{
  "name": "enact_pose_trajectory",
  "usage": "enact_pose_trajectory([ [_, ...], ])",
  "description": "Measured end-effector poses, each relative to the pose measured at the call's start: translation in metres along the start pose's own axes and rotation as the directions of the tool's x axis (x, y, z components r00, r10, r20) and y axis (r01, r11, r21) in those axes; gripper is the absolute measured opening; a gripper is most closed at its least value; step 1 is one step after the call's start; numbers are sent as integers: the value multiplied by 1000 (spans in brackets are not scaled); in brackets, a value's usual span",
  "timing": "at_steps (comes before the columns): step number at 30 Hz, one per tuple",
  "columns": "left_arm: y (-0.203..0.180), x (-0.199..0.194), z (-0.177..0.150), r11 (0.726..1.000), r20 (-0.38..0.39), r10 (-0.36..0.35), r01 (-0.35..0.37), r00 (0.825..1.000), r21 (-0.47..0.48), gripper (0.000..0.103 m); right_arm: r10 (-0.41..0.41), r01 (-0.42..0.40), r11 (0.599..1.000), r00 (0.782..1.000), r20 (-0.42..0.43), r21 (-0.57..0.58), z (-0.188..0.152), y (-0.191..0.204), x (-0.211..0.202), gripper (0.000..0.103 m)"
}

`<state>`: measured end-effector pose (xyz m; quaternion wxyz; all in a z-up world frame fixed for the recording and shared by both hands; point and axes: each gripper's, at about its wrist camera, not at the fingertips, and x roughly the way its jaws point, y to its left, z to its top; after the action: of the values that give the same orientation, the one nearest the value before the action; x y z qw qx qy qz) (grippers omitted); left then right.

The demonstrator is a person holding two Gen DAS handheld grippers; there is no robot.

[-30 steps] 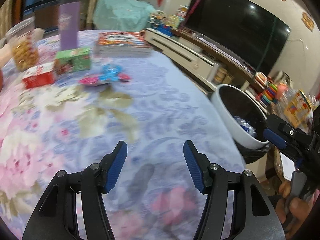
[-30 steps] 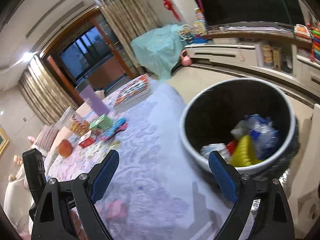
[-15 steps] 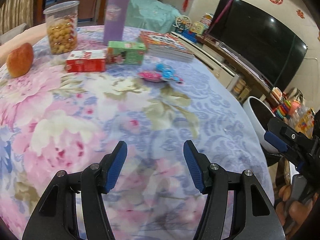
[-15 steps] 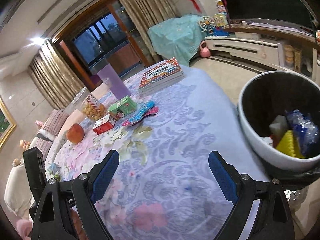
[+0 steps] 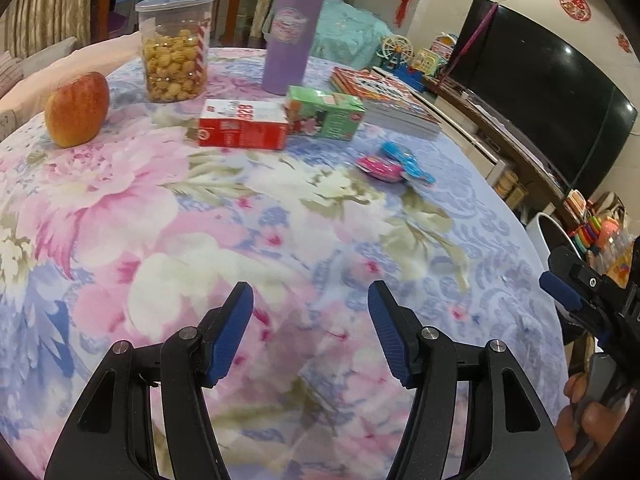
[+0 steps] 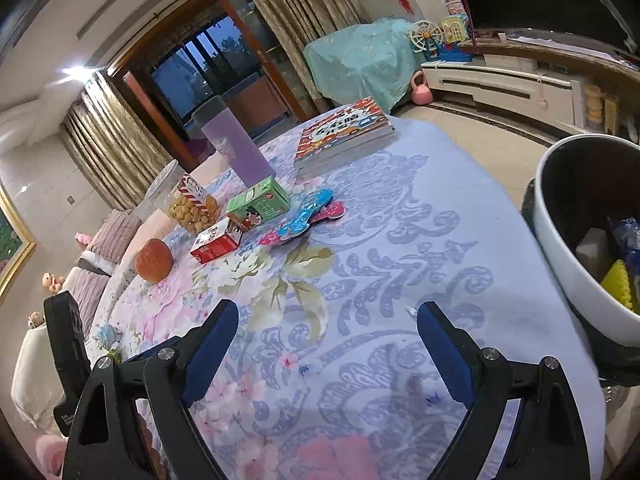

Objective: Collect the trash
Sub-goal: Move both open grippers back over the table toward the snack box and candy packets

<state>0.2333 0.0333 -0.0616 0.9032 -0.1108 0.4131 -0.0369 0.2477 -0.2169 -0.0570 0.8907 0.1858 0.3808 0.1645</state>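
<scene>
The bench (image 5: 280, 240), under a floral cloth, now fills both wrist views. A second ago the right camera looked down into the white trash bin (image 6: 560, 264); now that bin sits at the far right edge of its picture, beside the bench and below its rim, with a yellow piece and a blue wrapper visible inside. The left camera, which faced the bin side a second ago, has swung round to face the items on the bench. My reading: a drop-off is over and both tools are turning back for the next piece.

Taking the red carton (image 5: 243, 125) as landmark: the stack of picture books (image 5: 390, 102) lies well off to its right and farther back; the purple tumbler (image 5: 290, 36) stands just behind it; the clear jar of snack balls (image 5: 175, 46) stands behind it to the left; the apple (image 5: 77, 109) sits well to its left. The green carton (image 5: 324, 118) touches its right end. Both cartons lie on their sides. The pink and blue wrappers (image 5: 394, 166), overlapping each other, lie to its right and nearer the camera.

The cartons and wrappers look like the remaining trash; whether the cartons are empty cannot be told.

The left tool (image 5: 311, 328) hangs over bare cloth with its jaws spread and nothing between them. The right tool (image 6: 328, 346) is likewise spread wide and empty, well apart from any item.
</scene>
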Motion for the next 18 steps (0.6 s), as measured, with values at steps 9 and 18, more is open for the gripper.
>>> enact_pose_trajectory([
  [9, 22, 11, 16, 1000, -4, 27, -27, 1000, 0, 63, 7, -7, 999, 1000, -9, -46, 10, 16, 19, 92],
  [18, 48, 24, 46, 998, 10, 68, -68, 998, -9, 70, 23, -24, 998, 999, -25, -57, 26, 25, 47, 92],
])
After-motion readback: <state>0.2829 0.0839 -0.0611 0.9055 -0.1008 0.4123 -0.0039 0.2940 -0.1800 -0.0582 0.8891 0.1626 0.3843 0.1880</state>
